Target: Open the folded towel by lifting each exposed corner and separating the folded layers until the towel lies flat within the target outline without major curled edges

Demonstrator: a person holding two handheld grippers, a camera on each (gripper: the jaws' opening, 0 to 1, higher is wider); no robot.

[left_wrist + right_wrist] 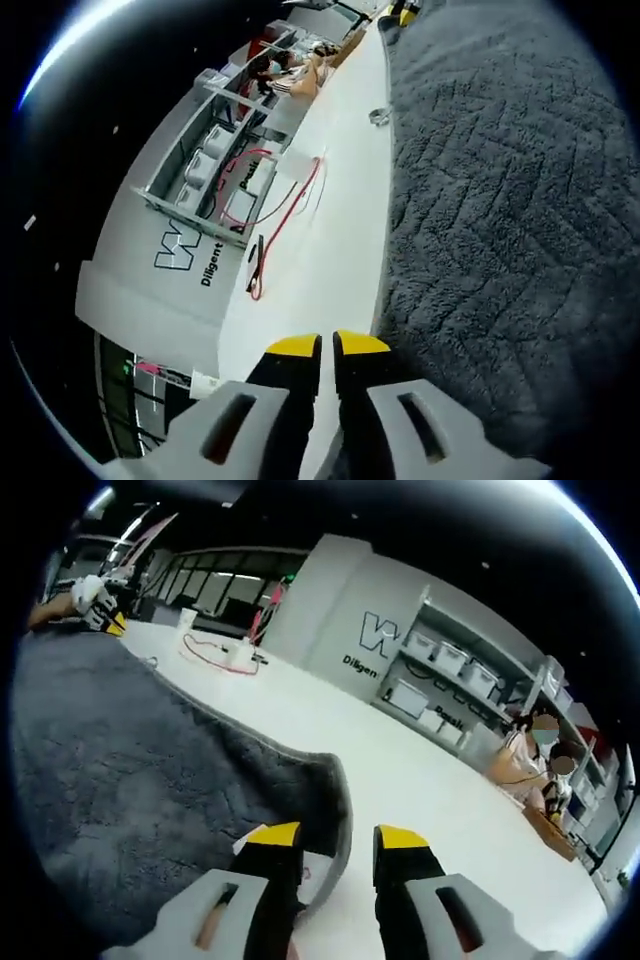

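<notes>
The dark grey towel (500,220) spreads over the white table (330,230), and its left edge runs down to my left gripper (327,346). That gripper's yellow-tipped jaws are pressed almost together just beside the towel's edge, with nothing visible between them. In the right gripper view the towel (130,770) lies to the left, and one corner (335,800) curls up off the table. My right gripper (336,836) is open with that curled corner between its jaws. The left gripper (108,618), held by a hand, sits at the towel's far corner. The right gripper (400,12) shows at the towel's far end.
A red cable (290,195) and small white boxes lie on the table beyond the towel. Grey shelving with white bins (450,670) stands behind the table. People sit at the table's end (540,750). A small metal piece (378,116) lies beside the towel's edge.
</notes>
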